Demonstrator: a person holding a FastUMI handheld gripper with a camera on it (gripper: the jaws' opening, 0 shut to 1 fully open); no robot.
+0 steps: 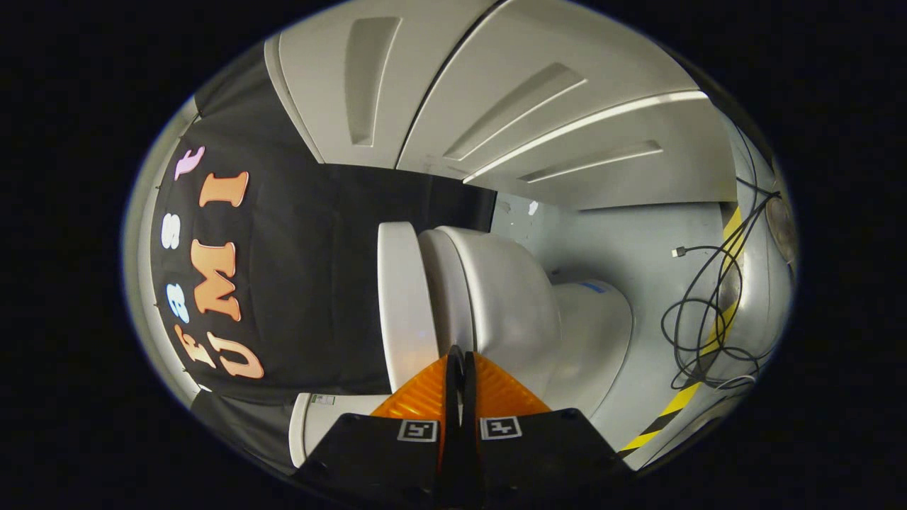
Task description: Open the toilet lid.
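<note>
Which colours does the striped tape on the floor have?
Yellow and black diagonal stripes on the floor tape, clearest in the gripper view, beside the tangled black cable.

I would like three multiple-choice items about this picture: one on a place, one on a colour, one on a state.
1. Where does the tangled black cable lie?
A. on the grey floor
B. on the lid
C. between the claw's fingers

2. The striped floor tape is
A. red and white
B. yellow and black
C. blue and green

3. The white plastic toilet lid is
A. down on the white ceramic bowl
B. raised
C. removed

Key: 1 A, it coils on the floor beside the toilet. 2 B, the stripes show it. 3 A, it lies flat; the shut claw points at their seam.
</note>
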